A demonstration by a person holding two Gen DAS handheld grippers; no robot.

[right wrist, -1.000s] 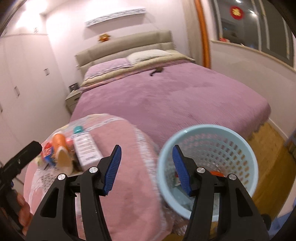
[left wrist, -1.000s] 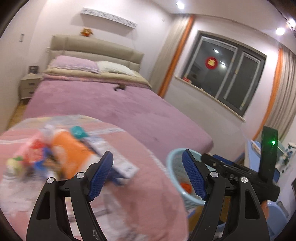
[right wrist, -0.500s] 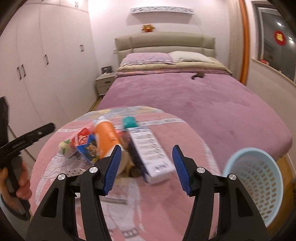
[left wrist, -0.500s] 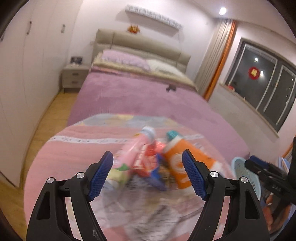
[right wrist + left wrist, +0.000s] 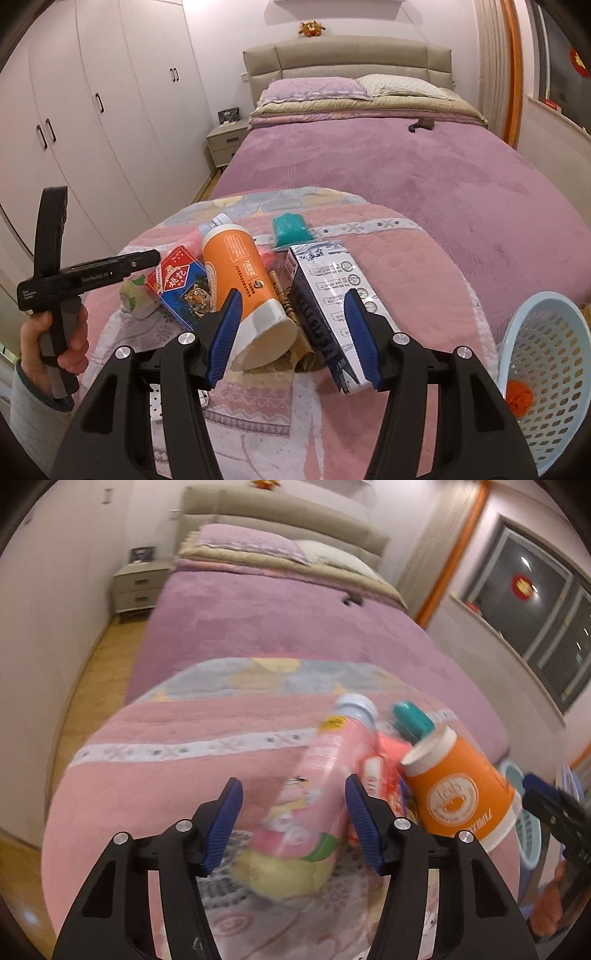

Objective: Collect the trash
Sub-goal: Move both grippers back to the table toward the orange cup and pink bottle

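Note:
Trash lies heaped on a pink quilted table (image 5: 406, 251): a pink bottle (image 5: 314, 790), an orange paper cup (image 5: 243, 280), also in the left wrist view (image 5: 458, 794), a red-and-blue carton (image 5: 181, 284), a teal cup (image 5: 290, 229) and a white-and-navy box (image 5: 332, 299). My left gripper (image 5: 291, 823) is open, its jaws on either side of the pink bottle's lower half. My right gripper (image 5: 293, 336) is open above the orange cup's mouth and the box. The left tool also shows in the right wrist view (image 5: 92, 271).
A light blue perforated basket (image 5: 543, 369) stands at the table's right edge with an orange scrap (image 5: 519, 397) inside. A purple bed (image 5: 406, 155) lies behind the table, with a nightstand (image 5: 225, 142) and white wardrobes (image 5: 74, 110) to the left.
Both grippers have swung left from the basket toward the trash pile. The left one has closed in around the pink bottle; the right one now hovers over the cup and box.

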